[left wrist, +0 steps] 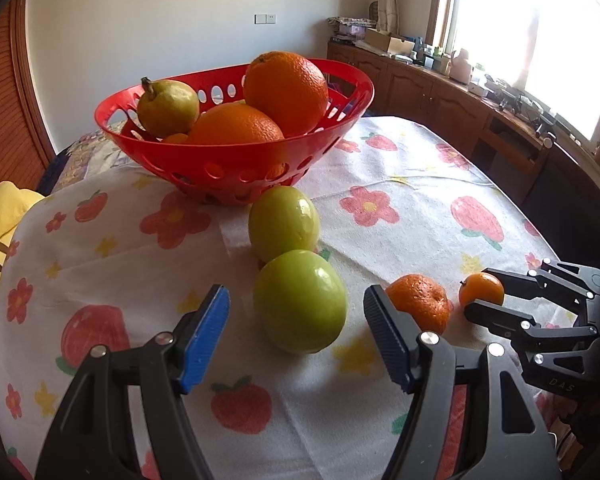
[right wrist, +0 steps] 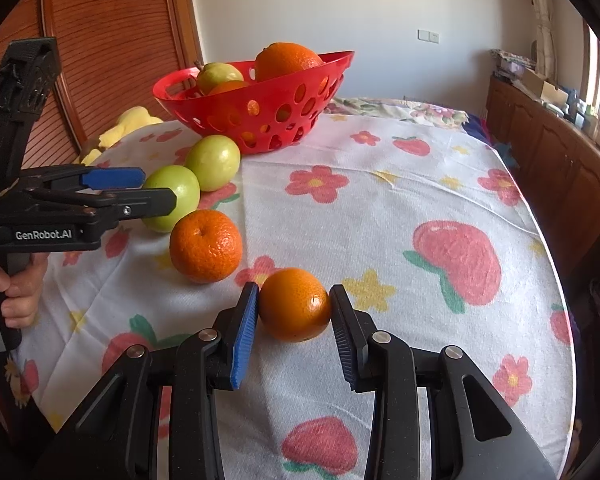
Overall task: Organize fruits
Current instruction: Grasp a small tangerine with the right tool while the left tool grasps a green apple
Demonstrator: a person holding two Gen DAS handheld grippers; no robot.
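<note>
Green apple (left wrist: 300, 302) sits between the wide-apart left tongs (left wrist: 296, 336), untouched, on the flowered surface (left wrist: 400, 220); they should centre on it before squeezing. Further right, the right tongs (right wrist: 294, 332) are closed on a small mandarin (right wrist: 295, 305), which probably needs a straight lift, then carrying to the red basket (right wrist: 260, 108).

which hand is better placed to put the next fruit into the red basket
Right. The right claw is already shut on the small smooth orange on the flowered tablecloth, ready to lift toward the red perforated plastic basket. The left claw is open around a green apple, not gripping.
</note>
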